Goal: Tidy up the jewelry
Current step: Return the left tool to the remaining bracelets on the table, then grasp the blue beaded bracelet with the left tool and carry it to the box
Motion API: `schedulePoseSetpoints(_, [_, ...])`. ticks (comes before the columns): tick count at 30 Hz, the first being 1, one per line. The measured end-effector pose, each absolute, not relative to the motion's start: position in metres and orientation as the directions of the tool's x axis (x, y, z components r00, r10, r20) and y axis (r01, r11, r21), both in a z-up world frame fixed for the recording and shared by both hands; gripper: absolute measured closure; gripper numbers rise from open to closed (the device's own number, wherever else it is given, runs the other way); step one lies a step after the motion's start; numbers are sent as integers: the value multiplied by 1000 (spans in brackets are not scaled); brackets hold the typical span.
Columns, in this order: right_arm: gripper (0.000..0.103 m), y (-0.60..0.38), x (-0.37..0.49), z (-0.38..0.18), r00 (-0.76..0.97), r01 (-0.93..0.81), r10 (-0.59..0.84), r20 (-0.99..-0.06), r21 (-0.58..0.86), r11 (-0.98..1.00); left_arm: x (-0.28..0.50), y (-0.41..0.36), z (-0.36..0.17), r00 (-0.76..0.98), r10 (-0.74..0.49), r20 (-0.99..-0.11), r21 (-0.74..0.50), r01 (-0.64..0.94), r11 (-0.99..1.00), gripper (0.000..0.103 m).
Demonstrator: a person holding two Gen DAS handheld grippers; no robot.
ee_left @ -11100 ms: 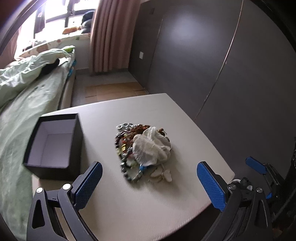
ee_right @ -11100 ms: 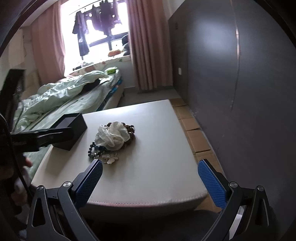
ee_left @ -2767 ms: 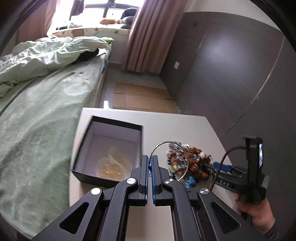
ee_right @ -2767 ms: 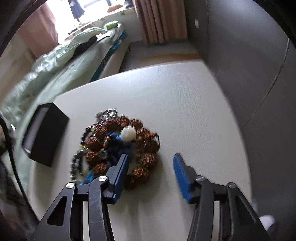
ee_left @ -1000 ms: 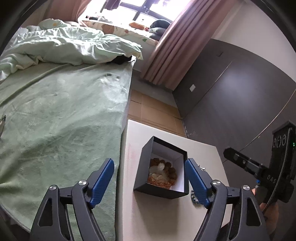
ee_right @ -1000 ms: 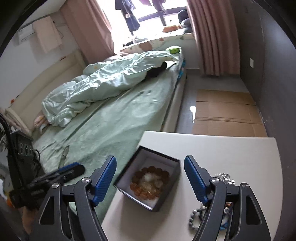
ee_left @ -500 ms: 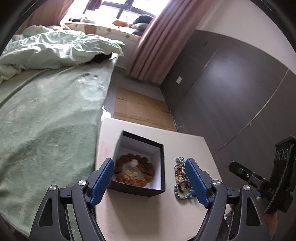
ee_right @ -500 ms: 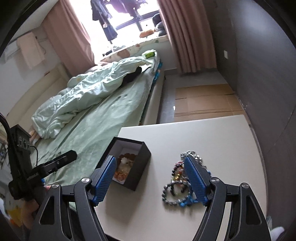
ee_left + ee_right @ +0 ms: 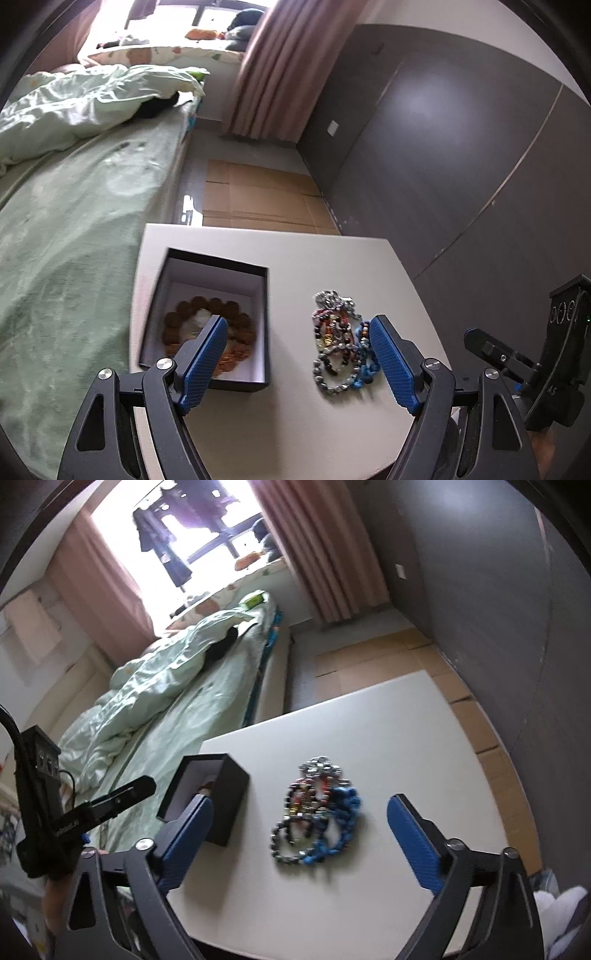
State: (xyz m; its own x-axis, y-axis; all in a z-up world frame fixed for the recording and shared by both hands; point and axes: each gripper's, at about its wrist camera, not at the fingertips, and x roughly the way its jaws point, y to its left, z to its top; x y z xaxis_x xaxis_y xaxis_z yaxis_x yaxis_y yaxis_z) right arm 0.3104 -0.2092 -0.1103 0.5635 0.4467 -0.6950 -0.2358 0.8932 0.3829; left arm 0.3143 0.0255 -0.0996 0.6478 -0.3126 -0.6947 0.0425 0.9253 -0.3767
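bedroom, white table (image 9: 406, 738) beside the bed. right gripper (image 9: 295, 834) hovering empty, jaws just widening, over the tangled bracelets (image 9: 317, 812) mid-table; left gripper (image 9: 295, 358) gaping, empty. black box (image 9: 218, 321) sitting at the bed-side edge. risk: strands snagging, dragging neighbours off.

Both grippers' fingers (image 9: 205, 363) (image 9: 412, 840) wide apart, empty.

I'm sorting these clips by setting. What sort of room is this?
Most likely a bedroom at home: a bed with a rumpled pale green duvet, pink curtains at a bright window, and a small white table alongside the bed.
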Motion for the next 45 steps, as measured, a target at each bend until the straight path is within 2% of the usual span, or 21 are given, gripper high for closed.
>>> schedulePoseSetpoints(13, [4,-264,315,-140,565,-162,464,-682,460,873,347,-25,-110,575,-335,-747,-326,123,937,23])
schedulePoseSetpoints(19, [5,-279,318,-152,565,-143,460,-685,467,872,359,-47,-126,521,-358,-775,-324,159,933,32])
schedulePoseSetpoints(25, [5,-292,321,-163,557,-117,458,-693,480,869,370,-69,-142,466,-384,-797,-332,193,923,50])
schedulePoseSetpoints(30, [6,-301,322,-170,551,-101,456,-699,486,868,376,-89,-157,426,-381,-821,-310,228,923,51])
schedulePoseSetpoints(35, [6,-306,323,-174,549,-83,454,-702,494,865,383,-105,-173,392,-346,-852,-267,244,932,62])
schedulePoseSetpoints(40, [6,-308,323,-176,543,-89,461,-702,497,863,391,-114,-187,376,-302,-876,-217,252,943,64])
schedulePoseSetpoints(42, [6,-307,322,-177,538,-93,468,-701,502,860,392,-113,-187,386,-277,-880,-193,244,951,80])
schedulePoseSetpoints(43, [6,-305,322,-177,535,-95,471,-702,504,859,392,-111,-185,387,-282,-878,-200,239,950,94])
schedulePoseSetpoints(45, [7,-303,321,-178,529,-101,475,-703,503,858,391,-109,-180,398,-295,-869,-209,246,946,94])
